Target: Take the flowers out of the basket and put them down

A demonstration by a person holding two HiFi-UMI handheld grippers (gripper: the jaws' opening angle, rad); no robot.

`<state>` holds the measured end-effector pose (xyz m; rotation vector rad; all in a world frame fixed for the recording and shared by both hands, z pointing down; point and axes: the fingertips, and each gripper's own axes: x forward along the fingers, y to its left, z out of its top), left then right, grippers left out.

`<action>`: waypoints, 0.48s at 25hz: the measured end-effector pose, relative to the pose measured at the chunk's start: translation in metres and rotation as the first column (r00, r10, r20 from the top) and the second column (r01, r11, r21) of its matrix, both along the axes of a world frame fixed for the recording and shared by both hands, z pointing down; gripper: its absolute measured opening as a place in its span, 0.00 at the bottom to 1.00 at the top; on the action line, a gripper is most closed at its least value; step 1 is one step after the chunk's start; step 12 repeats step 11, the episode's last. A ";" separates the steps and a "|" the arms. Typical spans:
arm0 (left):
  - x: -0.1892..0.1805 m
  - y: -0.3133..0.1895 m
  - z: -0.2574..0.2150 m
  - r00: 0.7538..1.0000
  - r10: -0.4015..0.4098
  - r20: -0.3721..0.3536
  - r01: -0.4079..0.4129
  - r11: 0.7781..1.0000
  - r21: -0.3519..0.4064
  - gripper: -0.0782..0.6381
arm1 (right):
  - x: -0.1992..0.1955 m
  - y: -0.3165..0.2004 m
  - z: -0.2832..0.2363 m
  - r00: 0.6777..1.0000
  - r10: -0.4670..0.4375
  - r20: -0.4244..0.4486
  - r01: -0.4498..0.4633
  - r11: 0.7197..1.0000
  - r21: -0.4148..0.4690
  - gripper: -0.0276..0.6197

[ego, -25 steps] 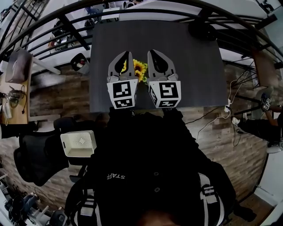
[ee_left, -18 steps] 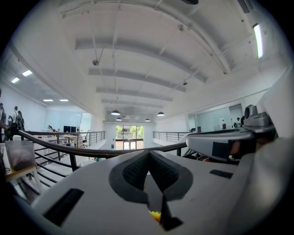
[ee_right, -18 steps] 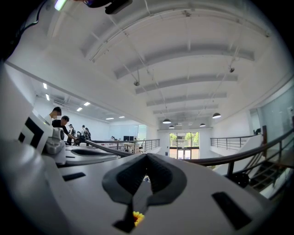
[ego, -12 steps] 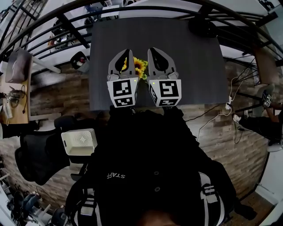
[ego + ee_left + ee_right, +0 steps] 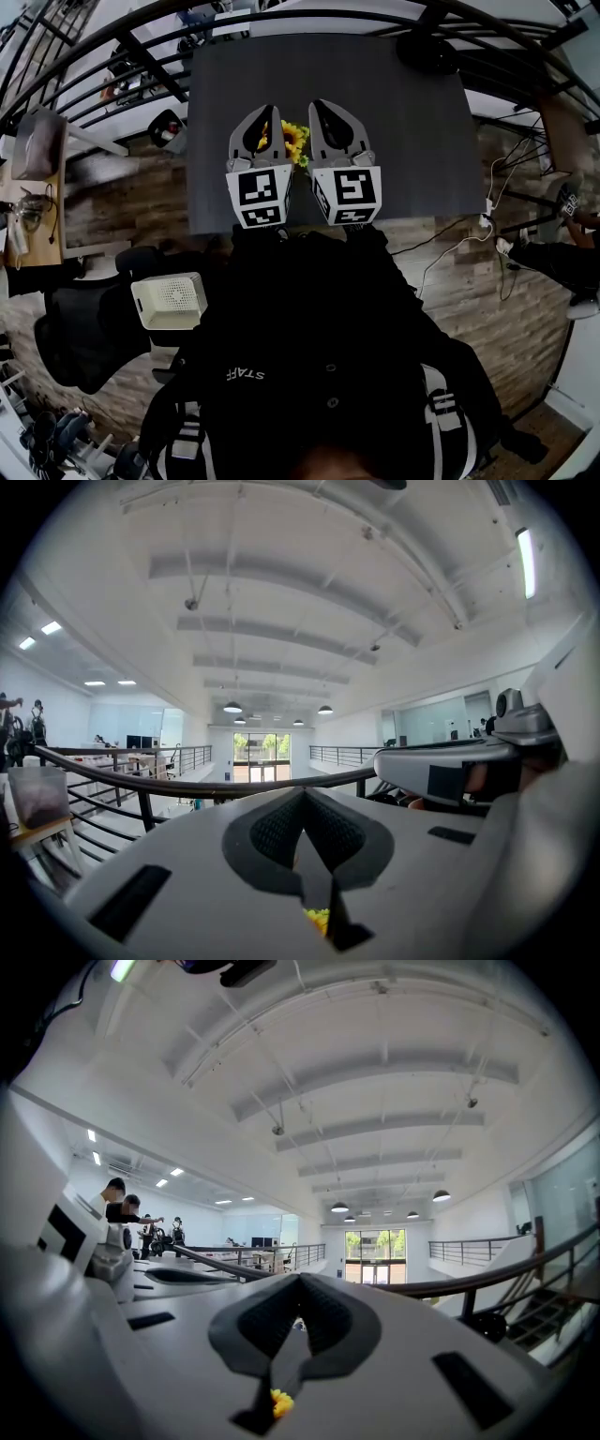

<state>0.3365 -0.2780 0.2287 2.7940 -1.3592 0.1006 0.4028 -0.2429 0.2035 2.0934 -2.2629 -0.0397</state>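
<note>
A bunch of yellow sunflowers [image 5: 293, 142] with green leaves sits on the dark table [image 5: 403, 122], in the narrow gap between my two grippers. The left gripper [image 5: 265, 111] and right gripper [image 5: 323, 105] are held level side by side above the table's near half, both with jaws together and nothing between the pads. In the left gripper view the left gripper [image 5: 302, 829] is shut, and a speck of yellow flower [image 5: 319, 918] shows below it. The right gripper [image 5: 298, 1312] looks the same, with a yellow flower [image 5: 278, 1402] underneath. I see no basket; the grippers hide what lies under them.
A black round object [image 5: 424, 54] stands at the table's far right corner. A black railing [image 5: 112, 70] curves behind the table. A white box [image 5: 167, 302] and a dark chair [image 5: 80, 333] stand on the wooden floor to the left. Cables [image 5: 459, 253] trail on the right.
</note>
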 end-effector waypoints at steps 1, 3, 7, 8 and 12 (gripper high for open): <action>0.001 0.001 0.001 1.000 0.001 0.001 -0.001 1.000 -0.001 0.11 | 0.001 0.001 0.000 1.000 0.000 0.001 0.000 1.000 0.000 0.06; 0.003 0.003 0.002 1.000 0.002 0.003 -0.002 1.000 -0.004 0.11 | 0.003 0.002 0.002 1.000 0.000 0.003 0.000 1.000 -0.002 0.06; 0.003 0.004 0.005 1.000 -0.002 0.006 0.002 1.000 -0.010 0.11 | 0.006 0.005 0.006 1.000 0.000 0.007 0.000 1.000 -0.005 0.06; 0.003 0.004 0.006 1.000 -0.004 0.005 0.004 1.000 -0.013 0.11 | 0.007 0.006 0.006 1.000 -0.001 0.007 0.001 1.000 -0.006 0.06; 0.002 0.004 0.009 1.000 -0.010 0.003 0.011 1.000 -0.023 0.11 | 0.007 0.007 0.008 1.000 -0.003 0.006 0.003 1.000 -0.010 0.06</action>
